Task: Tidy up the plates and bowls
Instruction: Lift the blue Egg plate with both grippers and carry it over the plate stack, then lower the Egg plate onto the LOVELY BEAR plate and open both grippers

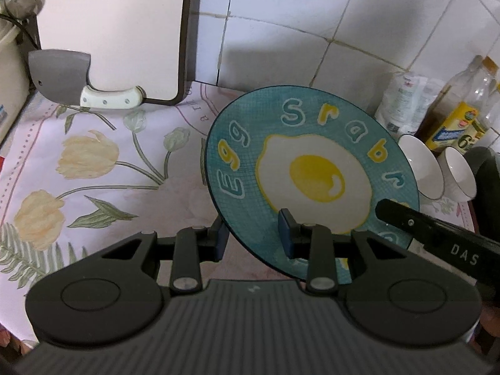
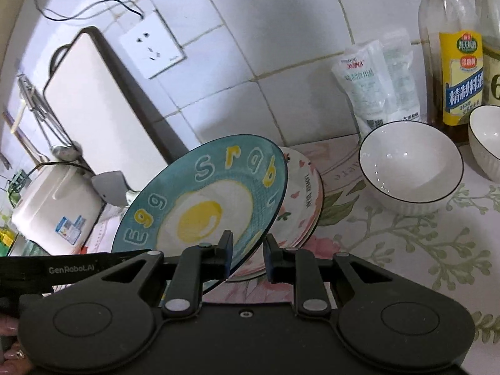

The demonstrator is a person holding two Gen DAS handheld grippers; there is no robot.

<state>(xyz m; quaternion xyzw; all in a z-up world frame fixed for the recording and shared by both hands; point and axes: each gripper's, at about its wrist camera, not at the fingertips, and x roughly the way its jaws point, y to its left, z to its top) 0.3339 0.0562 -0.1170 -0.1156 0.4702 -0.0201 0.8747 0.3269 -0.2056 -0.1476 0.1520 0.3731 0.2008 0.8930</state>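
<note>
The left tool (image 1: pixel 254 234) grips the near rim of the teal egg plate (image 1: pixel 312 168), one pad on its printed face and the other behind it, and the plate is carried tilted above the flowered tabletop (image 1: pixel 93 168). The right tool (image 2: pixel 248 254) has its left pad (image 2: pixel 226 257) on the plate's face at the lower edge; its right pad stands clear of the rim, so from these views I cannot tell whether it clamps the plate or only steadies it. In the right wrist view a floral plate (image 2: pixel 304 200) lies on the tabletop just behind the teal one, at about 1 o'clock from the tool, and two white bowls — a near bowl (image 2: pixel 411 165) at 2 o'clock and a second bowl (image 2: pixel 486 140) cut off by the frame's right edge — stand apart, not nested. My reading is that the job is at an early stage: one plate in transit, bowls not yet stacked. Whether the floral plate is one dish or a small pile is hard to make out, since the teal plate covers much of it, and the landing spot isn't evident.
</note>
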